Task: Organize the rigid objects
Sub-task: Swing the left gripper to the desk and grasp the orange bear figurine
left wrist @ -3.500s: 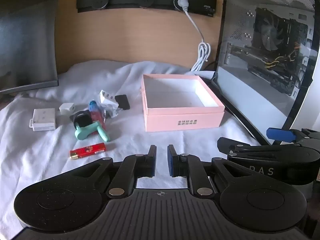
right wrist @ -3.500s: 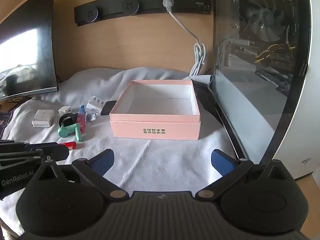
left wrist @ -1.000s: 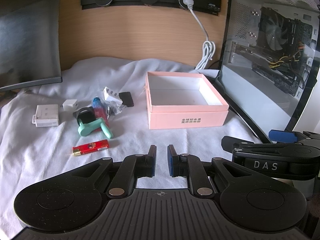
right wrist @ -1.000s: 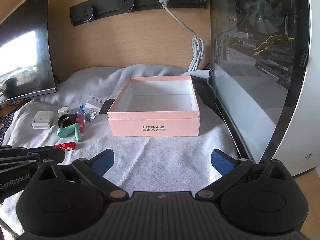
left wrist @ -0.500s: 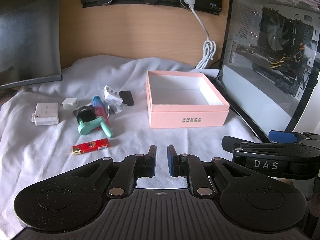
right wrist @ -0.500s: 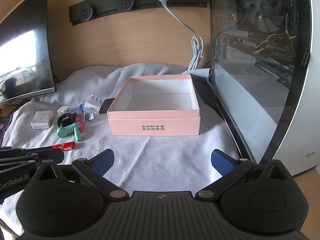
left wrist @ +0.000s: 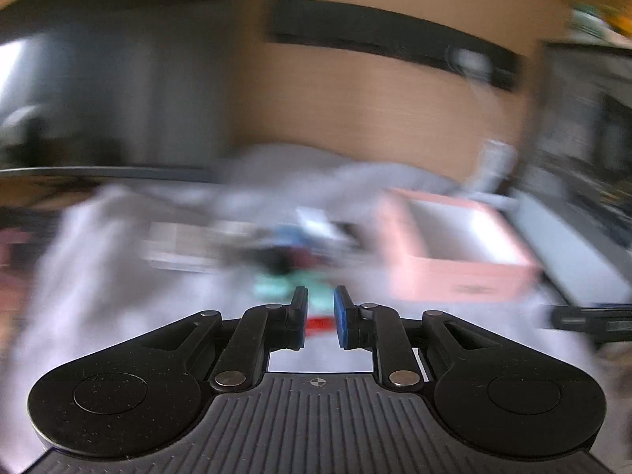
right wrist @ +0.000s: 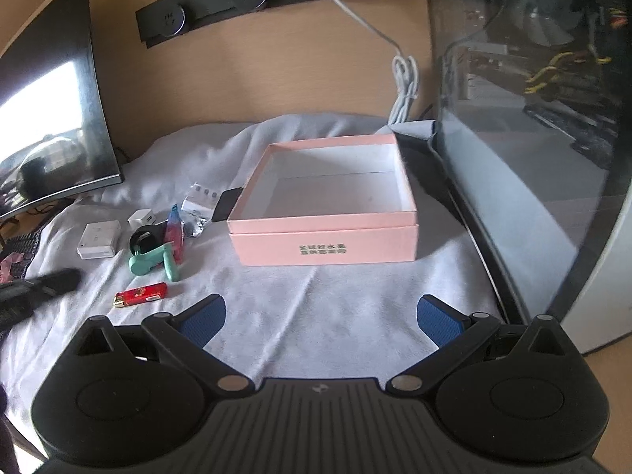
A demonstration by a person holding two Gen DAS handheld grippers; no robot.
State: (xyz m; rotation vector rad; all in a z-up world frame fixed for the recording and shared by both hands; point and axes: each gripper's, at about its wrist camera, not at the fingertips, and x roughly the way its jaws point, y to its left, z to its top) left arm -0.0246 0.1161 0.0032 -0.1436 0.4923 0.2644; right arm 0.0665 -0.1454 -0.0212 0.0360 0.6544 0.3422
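We are seeing the red lighter (right wrist: 140,294) lying flat on the white cloth (right wrist: 316,316), ahead of and to the left of our right gripper (right wrist: 320,318), well apart from its fingers. In the blurred left wrist view a red smear, the same lighter (left wrist: 319,323), is showing through the narrow gap of our left gripper (left wrist: 320,318), beyond the tips and not between the pads. The left jaws are opening, with only a slim gap so far and nothing between them. The right jaws are standing wide, holding nothing.

Just past the lighter the green tool (right wrist: 156,262) is lying with a black ring (right wrist: 144,239) and a red and blue piece (right wrist: 175,229) touching it. Further left we are seeing a white adapter (right wrist: 98,239) and a small white cube (right wrist: 143,217). The pink box (right wrist: 328,237) is sitting open straight ahead of the right fingers, its inside bare. A black card (right wrist: 226,204) is leaning against its left wall, beside a crumpled packet (right wrist: 201,201). The computer case (right wrist: 533,138) is standing to the right, a monitor (right wrist: 51,118) to the left.
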